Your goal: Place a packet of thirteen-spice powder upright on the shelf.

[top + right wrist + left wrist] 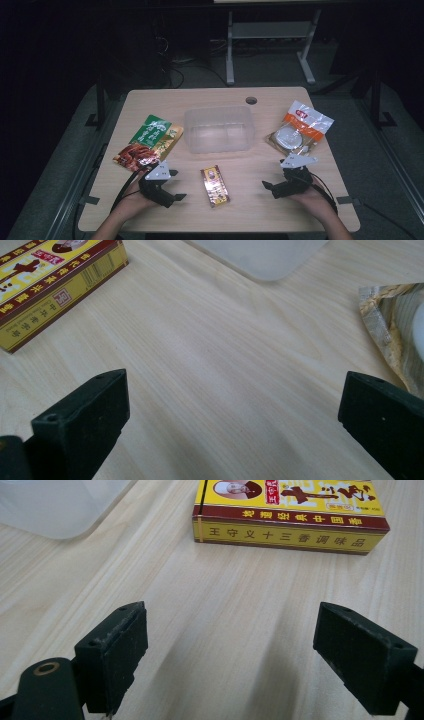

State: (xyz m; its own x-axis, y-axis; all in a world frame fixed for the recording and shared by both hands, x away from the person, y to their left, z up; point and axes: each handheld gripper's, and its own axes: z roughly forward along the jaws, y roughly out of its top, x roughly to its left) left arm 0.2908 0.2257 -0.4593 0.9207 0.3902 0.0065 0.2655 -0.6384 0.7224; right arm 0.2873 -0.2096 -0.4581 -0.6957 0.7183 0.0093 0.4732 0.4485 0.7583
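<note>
Two grippers idle, nothing packed yet

Three items lie loose on the desk (pixel 260 172) around a clear plastic bin (pixel 219 129), which sits mid-desk toward the far side and looks empty as far as the high view shows. Likely job, judging by the layout: load the goods into the bin — none is in so far, so the work reads as at its very start.

Yellow-and-red box (pixel 214 186) — flat on the desk at the near edge, between both grippers, just short of the bin. Nearest thing to either tool, so prob. the first pick. In the left gripper view the box (pixel 290 517) lies ahead of the jaws, apart from them; in the right gripper view a corner of it (pixel 47 285) shows up and to the left, also untouched.

Left gripper (pixel 170 196): jaws spread wide, nothing between them, hovering low over bare wood, pointing toward the box.
Right gripper (pixel 269 189): jaws likewise released and empty, aimed inward at the box from the other side.

Green-and-red snack pouch (pixel 148 141) lies left of the bin, its edge near the left gripper. Orange-and-white packet (pixel 298 131) with a round white content lies right of the bin; its crinkled edge (pixel 387 325) shows in the right gripper view.

Left to do: grasp, lift, place all three.
</note>
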